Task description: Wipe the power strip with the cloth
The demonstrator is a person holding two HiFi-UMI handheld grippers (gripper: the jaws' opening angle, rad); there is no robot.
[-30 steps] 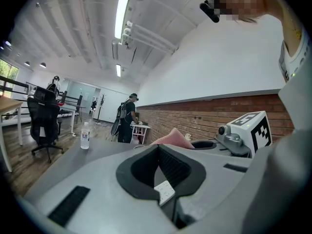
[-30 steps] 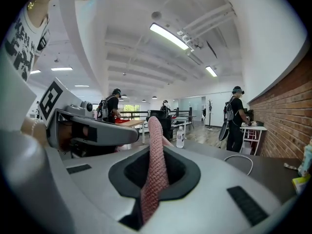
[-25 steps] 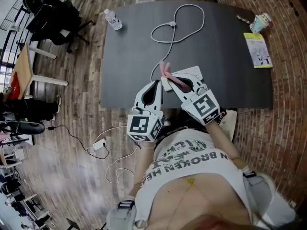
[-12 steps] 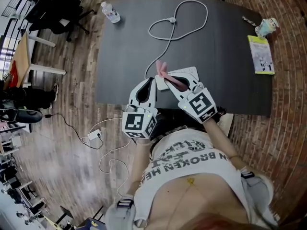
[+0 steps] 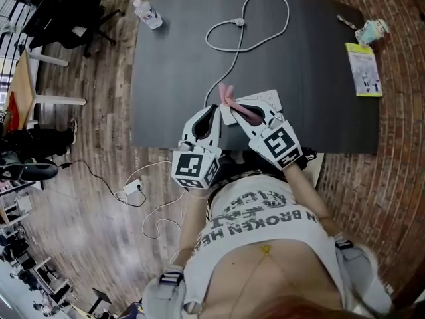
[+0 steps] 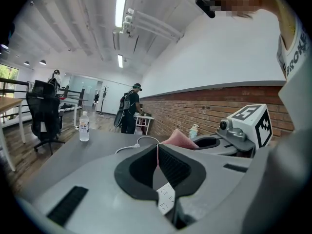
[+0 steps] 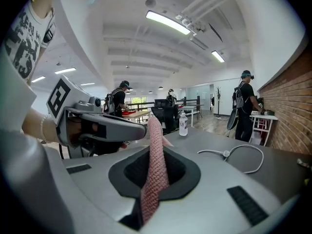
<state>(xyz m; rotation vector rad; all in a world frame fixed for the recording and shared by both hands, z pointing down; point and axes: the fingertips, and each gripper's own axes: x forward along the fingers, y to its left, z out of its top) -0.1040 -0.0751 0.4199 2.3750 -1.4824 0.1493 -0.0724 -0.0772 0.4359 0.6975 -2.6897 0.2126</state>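
Note:
The white power strip (image 5: 260, 101) lies near the front edge of the dark table (image 5: 172, 65), and its cable (image 5: 247, 25) loops toward the back. My right gripper (image 5: 251, 116) is shut on a pink cloth (image 5: 230, 98), which sticks up past the jaw tips (image 7: 155, 130) over the strip's left end. My left gripper (image 5: 211, 117) is shut just left of the strip, close beside the right one. Under its closed jaws (image 6: 157, 147) a corner of the power strip (image 6: 165, 198) shows. I see nothing clamped between them.
A water bottle (image 5: 147, 13) stands at the table's back left. A cup (image 5: 372, 30) and a yellow-green booklet (image 5: 364, 68) sit at the back right. Office chairs (image 5: 60, 12) stand to the left, and another strip with cables (image 5: 135, 188) lies on the wooden floor. People stand far off.
The head view has drifted slightly. Both grippers stay side by side at the strip's left end, the right one still holding the cloth.

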